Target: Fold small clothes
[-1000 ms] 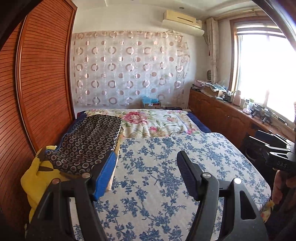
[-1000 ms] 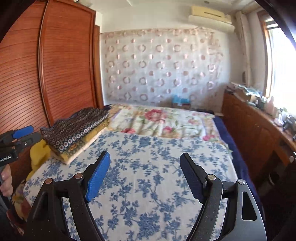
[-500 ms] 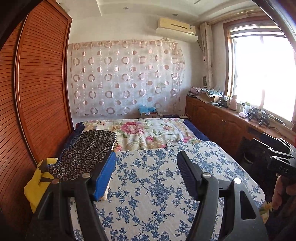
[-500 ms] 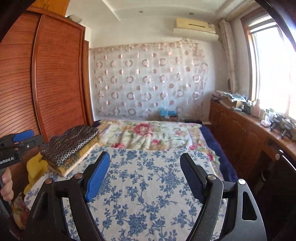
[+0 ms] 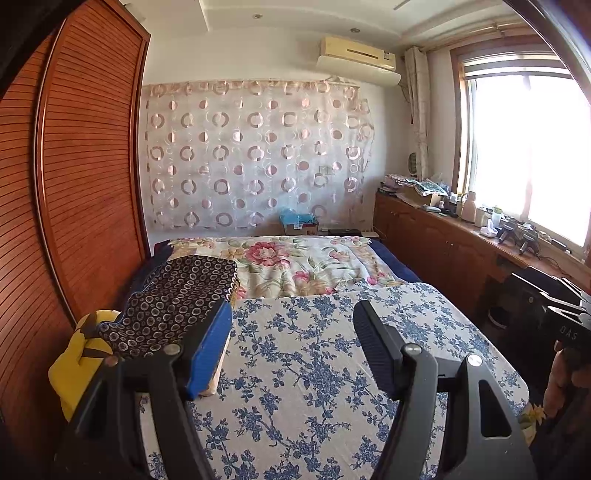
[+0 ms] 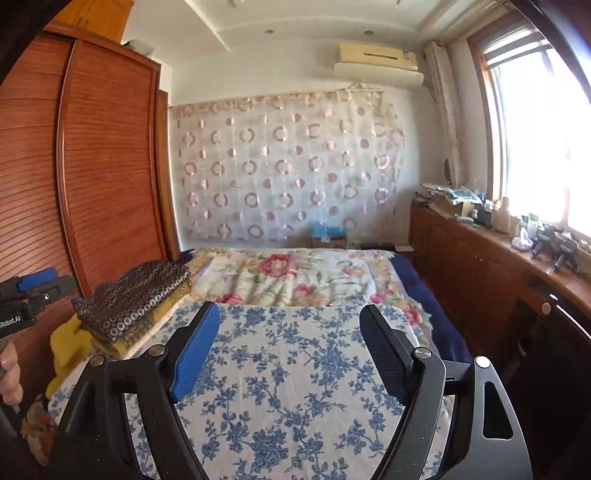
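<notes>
Blue-floral bedspread bare. Left gripper, right gripper: jaws apart, empty. Folded stack at left looks complete. Next: fetch unfolded garment, none visible.

Folded clothes lie stacked at the bed's left edge, beside the wardrobe.

Bedroom. Bed under a blue-flowered sheet; a rose-patterned quilt lies on its far half. Left: slatted red-brown wardrobe doors. Far wall: sheer curtain with ring pattern, air conditioner mounted above it to the right. Right: bright window, overexposed, above a long wooden cabinet with a cluttered top. White ceiling with small recessed lights.
</notes>
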